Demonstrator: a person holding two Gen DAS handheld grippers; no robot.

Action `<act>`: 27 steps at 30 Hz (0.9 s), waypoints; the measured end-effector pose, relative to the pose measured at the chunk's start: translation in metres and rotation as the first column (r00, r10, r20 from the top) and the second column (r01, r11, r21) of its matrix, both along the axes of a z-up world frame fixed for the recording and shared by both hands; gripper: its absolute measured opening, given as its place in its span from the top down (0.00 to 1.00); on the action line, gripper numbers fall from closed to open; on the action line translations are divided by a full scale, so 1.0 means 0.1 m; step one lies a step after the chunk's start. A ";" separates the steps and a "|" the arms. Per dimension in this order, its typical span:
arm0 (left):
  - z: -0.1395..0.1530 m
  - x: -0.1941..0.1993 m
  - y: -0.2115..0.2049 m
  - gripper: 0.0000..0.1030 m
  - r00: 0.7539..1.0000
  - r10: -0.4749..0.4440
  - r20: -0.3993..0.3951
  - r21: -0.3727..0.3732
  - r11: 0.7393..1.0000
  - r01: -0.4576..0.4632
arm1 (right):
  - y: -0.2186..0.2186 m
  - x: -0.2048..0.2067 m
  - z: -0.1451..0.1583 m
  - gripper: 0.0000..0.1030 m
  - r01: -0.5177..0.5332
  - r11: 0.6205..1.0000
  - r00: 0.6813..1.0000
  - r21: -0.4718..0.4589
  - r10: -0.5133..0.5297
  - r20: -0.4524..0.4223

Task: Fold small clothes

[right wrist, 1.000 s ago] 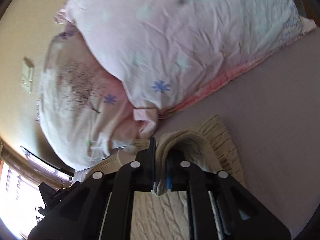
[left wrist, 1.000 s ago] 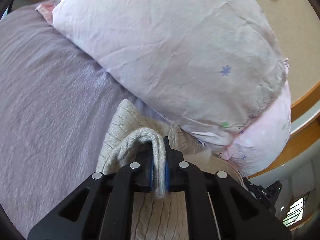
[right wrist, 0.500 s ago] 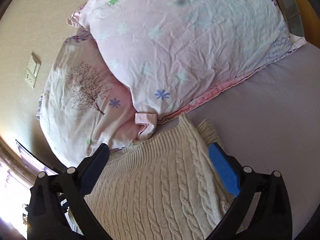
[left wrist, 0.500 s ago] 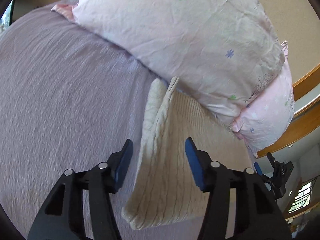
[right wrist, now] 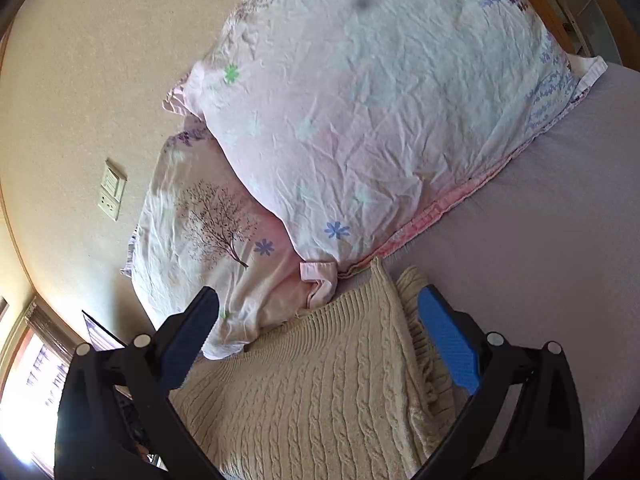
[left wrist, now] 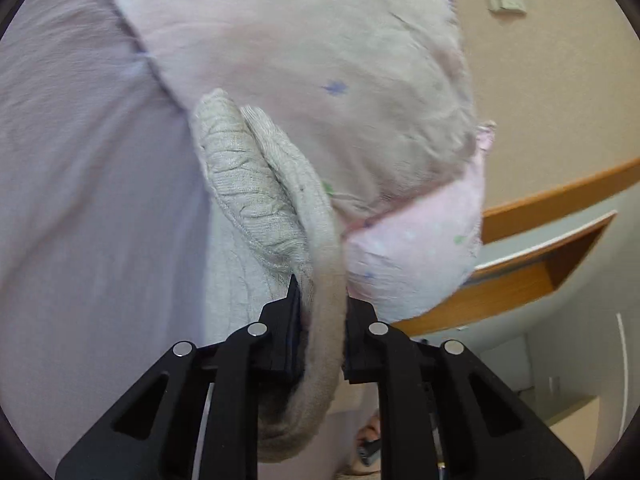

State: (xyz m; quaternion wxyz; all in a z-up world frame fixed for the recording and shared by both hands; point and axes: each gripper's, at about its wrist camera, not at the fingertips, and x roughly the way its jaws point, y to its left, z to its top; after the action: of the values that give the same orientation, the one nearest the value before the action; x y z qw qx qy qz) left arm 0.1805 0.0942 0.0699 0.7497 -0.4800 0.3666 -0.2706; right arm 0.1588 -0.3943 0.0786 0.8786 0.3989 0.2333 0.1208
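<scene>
A cream cable-knit sweater (right wrist: 320, 380) lies on the lilac bed sheet (right wrist: 560, 260), its far edge against the pillows. In the left wrist view my left gripper (left wrist: 320, 304) is shut on a thick fold of the sweater (left wrist: 256, 192), which is lifted and bunched in front of the pillow. My right gripper (right wrist: 320, 340) is open and empty, its blue pads (right wrist: 448, 344) spread either side of the sweater's top edge, above the knit.
Two pink floral pillows (right wrist: 380, 100) lean against the beige wall at the head of the bed. A wall socket plate (right wrist: 110, 192) is on the wall. A wooden bed frame (left wrist: 520, 280) shows at the right of the left wrist view.
Half a second ago both grippers had opened and released the sweater. Now my left gripper has shut on a fold of the sweater again; my right gripper stays open and has backed away slightly.
</scene>
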 end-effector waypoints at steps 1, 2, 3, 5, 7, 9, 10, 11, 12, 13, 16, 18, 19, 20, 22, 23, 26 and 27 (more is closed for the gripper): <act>0.10 0.05 -0.27 0.85 0.998 -0.048 0.035 -0.034 0.998 0.049 | -0.05 -0.04 0.03 0.04 0.014 1.000 1.000 -0.007 -0.014 0.016; 0.17 0.09 -0.54 0.86 0.994 -0.095 0.061 -0.056 0.994 0.098 | -0.11 -0.07 0.06 0.04 0.032 0.999 0.999 -0.006 -0.031 0.025; 0.21 0.14 -0.83 0.86 0.986 -0.143 0.082 -0.072 0.986 0.149 | -0.18 -0.10 0.07 0.04 0.044 0.999 0.998 0.003 -0.044 0.034; 0.16 0.27 -1.48 0.86 0.965 -0.244 0.101 -0.104 0.962 0.254 | -0.32 -0.13 0.07 0.04 0.075 0.997 0.997 0.018 -0.075 0.034; -0.05 0.42 -2.13 0.85 0.941 -0.335 0.042 -0.127 0.933 0.338 | -0.44 -0.13 0.05 0.04 0.095 0.995 0.995 0.012 -0.095 0.008; -0.30 0.55 -2.65 0.85 0.894 -0.445 -0.045 -0.125 0.891 0.437 | -0.55 -0.10 0.00 0.04 0.091 0.996 0.995 0.026 -0.090 -0.033; -0.37 0.57 -2.81 0.85 0.864 -0.499 -0.066 -0.156 0.860 0.485 | -0.59 -0.07 -0.04 0.04 0.072 0.997 0.996 0.039 -0.069 -0.064; -0.36 0.55 -2.87 0.85 0.846 -0.529 -0.060 -0.173 0.840 0.514 | -0.62 -0.03 -0.08 0.04 0.047 0.998 0.995 0.051 -0.042 -0.095; -0.27 0.50 -2.84 0.83 0.847 -0.531 -0.014 -0.151 0.839 0.523 | -0.64 0.02 -0.11 0.04 0.024 0.998 0.992 0.054 -0.017 -0.126; -0.14 0.45 -2.76 0.68 0.855 -0.517 0.044 -0.102 0.849 0.519 | -0.65 0.06 -0.14 0.04 0.001 0.998 0.988 0.056 0.007 -0.152; 0.22 0.26 -2.31 0.19 0.901 -0.402 0.164 0.089 0.916 0.392 | -0.62 0.15 -0.25 0.04 -0.067 0.996 0.968 0.058 0.079 -0.240; 0.31 0.17 -2.03 0.19 0.928 -0.331 0.169 0.272 0.921 0.279 | -0.58 0.21 -0.36 0.04 -0.108 0.992 0.947 0.073 0.124 -0.297; 0.29 0.15 -1.92 0.19 0.944 -0.299 0.137 0.367 0.901 0.232 | -0.54 0.24 -0.41 0.04 -0.126 0.988 0.936 0.087 0.148 -0.321; 0.23 0.22 -1.83 0.19 0.958 -0.268 0.107 0.423 0.884 0.200 | -0.51 0.25 -0.49 0.04 -0.146 0.983 0.924 0.110 0.175 -0.341; 0.00 0.30 -1.67 0.19 0.973 -0.228 0.020 0.480 0.857 0.191 | -0.44 0.30 -0.60 0.04 -0.187 0.969 0.902 0.160 0.234 -0.363; -0.13 0.32 -1.56 0.19 0.977 -0.211 -0.031 0.485 0.851 0.199 | -0.40 0.31 -0.59 0.04 -0.200 0.969 0.901 0.144 0.239 -0.361; -0.40 0.36 -1.52 0.19 0.971 -0.218 -0.099 0.446 0.863 0.240 | -0.27 0.32 -0.60 0.07 -0.243 0.962 0.891 0.122 0.271 -0.365; -0.45 0.37 -1.57 0.19 0.967 -0.231 -0.107 0.437 0.863 0.255 | -0.21 0.34 -0.60 0.09 -0.269 0.956 0.883 0.120 0.294 -0.365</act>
State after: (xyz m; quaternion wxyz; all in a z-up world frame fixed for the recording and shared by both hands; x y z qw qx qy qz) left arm 0.2175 -0.0624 0.0251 0.7902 -0.2514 0.4953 -0.2590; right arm 0.1932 -0.4158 0.0185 0.7763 0.4052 0.4499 0.1751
